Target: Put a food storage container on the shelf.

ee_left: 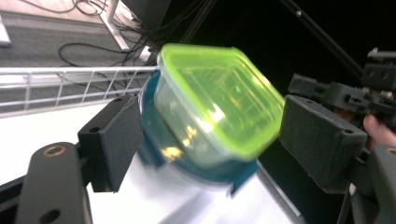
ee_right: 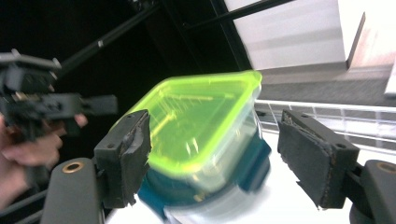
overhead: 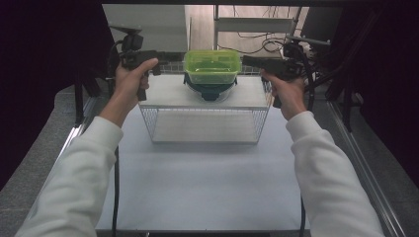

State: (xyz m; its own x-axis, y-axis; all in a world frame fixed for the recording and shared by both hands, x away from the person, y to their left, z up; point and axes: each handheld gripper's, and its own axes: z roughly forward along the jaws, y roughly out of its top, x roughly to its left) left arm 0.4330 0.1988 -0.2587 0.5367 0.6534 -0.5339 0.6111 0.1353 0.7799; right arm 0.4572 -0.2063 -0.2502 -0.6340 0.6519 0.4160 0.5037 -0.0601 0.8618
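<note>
High view: the clear plastic food container with a lime-green snap lid [overhead: 212, 66] sits on a dark teal lid-like base [overhead: 211, 90], at the 12 o'clock edge of the white top of a wire-mesh rack [overhead: 168, 91]. The left gripper [overhead: 165, 57] stands at 9 o'clock of the container and the right gripper [overhead: 245, 60] at 3 o'clock; both are just beside it and do not touch it. Judgement: this looks like the release step of a two-handed placement, with the container set down on the rack. The next move calls for drawing both hands straight outward, level, so no jaw clips the lid rim or nudges the stack off the teal base. The rack stands on a white table sheet [overhead: 207, 182] framed by metal rails. Beyond, at 12 o'clock, lie a pale floor, a white frame and loose cables [overhead: 257, 47]; dark curtains close both sides. Left gripper view: the jaws stand apart, with the container [ee_left: 217, 105] between them but clear of both black foam pads [ee_left: 114, 140]; nothing is clamped. The picture is blurred. The other gripper [ee_left: 327, 93] shows at 3 o'clock, with the rack's wire edge [ee_left: 70, 86] at 9 o'clock. Right gripper view: the jaws are likewise apart. The worn pad [ee_right: 128, 156] at 8 o'clock overlaps the lid's edge in the picture, and I cannot tell if it grazes it; the far pad is clearly free. The container [ee_right: 201, 126] sits on the teal base [ee_right: 252, 165], which the blur smears.
</note>
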